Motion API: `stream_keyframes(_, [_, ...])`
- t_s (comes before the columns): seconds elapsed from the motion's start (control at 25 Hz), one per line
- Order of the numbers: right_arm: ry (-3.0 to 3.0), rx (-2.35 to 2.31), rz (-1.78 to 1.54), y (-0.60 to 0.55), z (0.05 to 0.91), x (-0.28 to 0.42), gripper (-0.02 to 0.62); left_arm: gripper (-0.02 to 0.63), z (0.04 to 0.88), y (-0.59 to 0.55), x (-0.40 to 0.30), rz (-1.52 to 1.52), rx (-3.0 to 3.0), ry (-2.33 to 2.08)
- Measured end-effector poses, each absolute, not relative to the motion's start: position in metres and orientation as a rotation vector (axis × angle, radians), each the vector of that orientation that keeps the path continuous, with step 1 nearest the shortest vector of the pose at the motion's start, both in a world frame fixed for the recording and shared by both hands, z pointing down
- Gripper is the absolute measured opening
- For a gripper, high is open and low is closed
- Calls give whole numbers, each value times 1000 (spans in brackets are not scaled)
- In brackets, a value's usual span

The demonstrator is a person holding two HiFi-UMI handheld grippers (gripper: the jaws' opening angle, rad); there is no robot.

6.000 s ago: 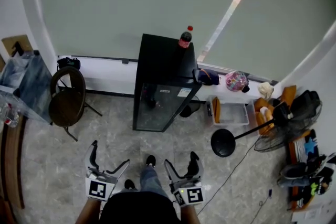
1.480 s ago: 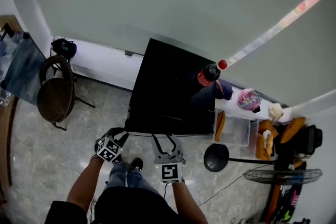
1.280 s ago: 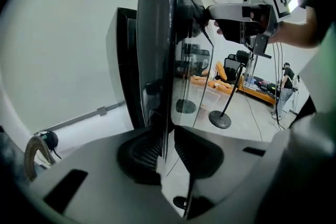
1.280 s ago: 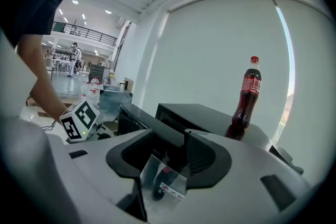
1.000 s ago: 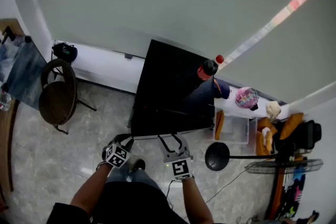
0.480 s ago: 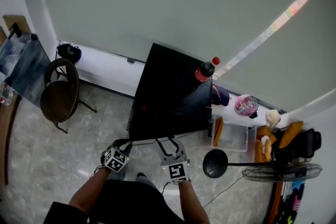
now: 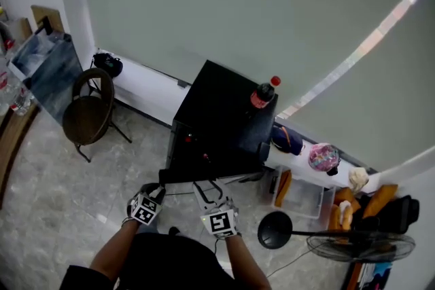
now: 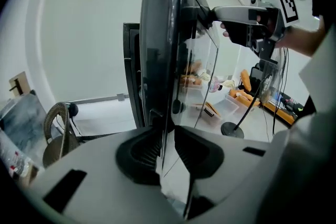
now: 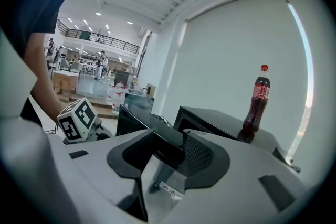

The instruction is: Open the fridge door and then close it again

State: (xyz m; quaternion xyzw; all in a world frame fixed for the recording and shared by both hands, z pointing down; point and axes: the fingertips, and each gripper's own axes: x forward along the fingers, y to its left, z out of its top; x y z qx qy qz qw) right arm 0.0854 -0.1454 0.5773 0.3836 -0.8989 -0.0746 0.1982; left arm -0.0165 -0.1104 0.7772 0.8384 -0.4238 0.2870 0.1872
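The black fridge (image 7: 217,112) has a glass door (image 7: 211,176), which stands ajar in front of it. My left gripper (image 7: 155,192) is shut on the door's side edge (image 8: 157,60), and the thin edge runs between its pads (image 8: 142,147). At the door's top rim (image 9: 157,136), my right gripper (image 7: 209,188) is shut on the black frame. The left gripper view shows the right gripper (image 8: 247,18) up at that rim. A cola bottle (image 7: 262,93) stands on the fridge top (image 9: 220,120).
A round chair (image 7: 88,115) stands left of the fridge, with a bag (image 7: 47,68) beyond it. A standing fan's base (image 7: 274,229), a clear tray (image 7: 302,190) and clutter lie on the right. A white ledge (image 7: 146,81) runs along the wall.
Both grippers have drifted across the floor with the door still held. The door has swung a little further off the fridge front, and the head view has shifted right.
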Motion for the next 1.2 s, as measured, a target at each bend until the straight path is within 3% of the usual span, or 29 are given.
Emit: stream_keyframes(1.2, [-2619, 696, -320, -76, 582, 118, 173, 64, 780, -9, 35, 764, 2202, -1364])
